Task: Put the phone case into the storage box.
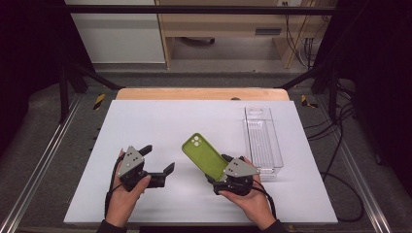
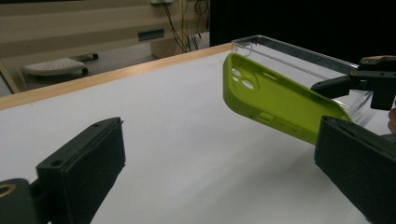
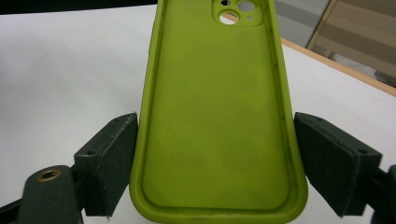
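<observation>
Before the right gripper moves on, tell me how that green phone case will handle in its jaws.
The green phone case looks thin and hollow, so probably light and somewhat bendy if squeezed harder. The right gripper clamps only its lower sides, so the long free end may wobble. Its matte surface likely grips the pads well rather than slipping.

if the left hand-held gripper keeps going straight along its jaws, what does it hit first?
Probably the green phone case, held off the table by the right hand-held gripper; the left hand-held gripper is open and aimed toward it. Depth unclear; it might pass just beside it.
</observation>
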The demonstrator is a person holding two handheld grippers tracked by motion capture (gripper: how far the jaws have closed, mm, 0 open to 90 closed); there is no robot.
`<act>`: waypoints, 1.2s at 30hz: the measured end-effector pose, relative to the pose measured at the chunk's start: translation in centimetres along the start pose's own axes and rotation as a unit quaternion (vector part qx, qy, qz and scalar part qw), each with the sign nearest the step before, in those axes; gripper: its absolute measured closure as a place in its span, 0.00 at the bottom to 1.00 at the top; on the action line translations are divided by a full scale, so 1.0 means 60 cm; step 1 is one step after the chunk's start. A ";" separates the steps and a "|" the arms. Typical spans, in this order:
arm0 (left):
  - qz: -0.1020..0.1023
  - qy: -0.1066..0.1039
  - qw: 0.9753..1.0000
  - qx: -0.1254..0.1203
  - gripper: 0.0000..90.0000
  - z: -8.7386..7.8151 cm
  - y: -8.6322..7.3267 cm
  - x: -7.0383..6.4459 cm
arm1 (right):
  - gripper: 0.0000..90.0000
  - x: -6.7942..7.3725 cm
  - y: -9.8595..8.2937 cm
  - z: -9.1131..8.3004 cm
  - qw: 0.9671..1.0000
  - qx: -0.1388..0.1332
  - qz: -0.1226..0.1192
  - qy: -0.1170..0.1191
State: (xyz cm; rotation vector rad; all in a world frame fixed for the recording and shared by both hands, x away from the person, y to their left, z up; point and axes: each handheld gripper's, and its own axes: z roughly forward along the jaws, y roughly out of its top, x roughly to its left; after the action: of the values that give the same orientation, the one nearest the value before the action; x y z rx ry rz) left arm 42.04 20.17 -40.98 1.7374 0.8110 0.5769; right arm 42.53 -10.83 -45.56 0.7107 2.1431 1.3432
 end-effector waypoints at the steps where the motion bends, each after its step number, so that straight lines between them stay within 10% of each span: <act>1: 0.000 -0.001 1.000 0.002 0.02 0.001 0.002 -0.002 | 0.19 0.000 0.000 -0.001 1.000 -0.001 -0.001 0.000; 29: -0.023 -0.033 0.999 0.008 0.02 0.050 0.030 -0.028 | 0.19 0.010 0.007 -0.009 0.999 -0.042 -0.013 -0.024; 36: -0.063 -0.043 0.997 0.007 0.05 0.061 0.028 -0.027 | 0.19 0.012 0.009 -0.011 0.998 -0.049 -0.017 -0.029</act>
State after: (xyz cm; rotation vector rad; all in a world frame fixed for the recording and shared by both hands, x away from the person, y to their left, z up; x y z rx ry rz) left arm 44.03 16.35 -40.45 1.6990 0.8582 0.4092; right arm 41.66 -10.59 -44.95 0.6635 2.0191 1.3825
